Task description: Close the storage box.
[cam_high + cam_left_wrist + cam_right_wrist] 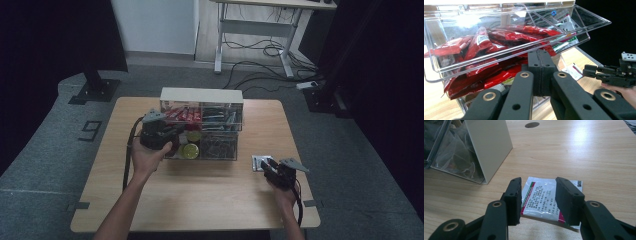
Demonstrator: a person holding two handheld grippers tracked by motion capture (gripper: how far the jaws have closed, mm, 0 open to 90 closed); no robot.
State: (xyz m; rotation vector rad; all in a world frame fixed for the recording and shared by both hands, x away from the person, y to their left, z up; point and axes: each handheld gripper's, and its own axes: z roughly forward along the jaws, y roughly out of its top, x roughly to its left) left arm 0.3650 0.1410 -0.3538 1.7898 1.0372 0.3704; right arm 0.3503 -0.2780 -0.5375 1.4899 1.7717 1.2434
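A clear two-tier organiser (pixel 202 127) stands at the middle of the table. Its upper bin (pixel 499 37) is tilted out and holds several red packets (pixel 481 42). My left gripper (pixel 540 53) is shut, and its tips reach the bin's front rim; I cannot tell whether they pinch it. In the high view the left gripper (pixel 175 131) sits at the organiser's left front. A white printed sachet (pixel 541 195) lies flat on the table. My right gripper (pixel 537 200) is open just above the sachet, one jaw on each side, and it holds nothing.
The lower tier holds yellow-lidded jars (pixel 190 150) and dark items (pixel 218 145). The organiser's white side wall (pixel 490 147) is close to the left of the sachet. The right gripper (pixel 589 71) is seen from the left gripper view. A cable hole (pixel 532 124) lies farther off.
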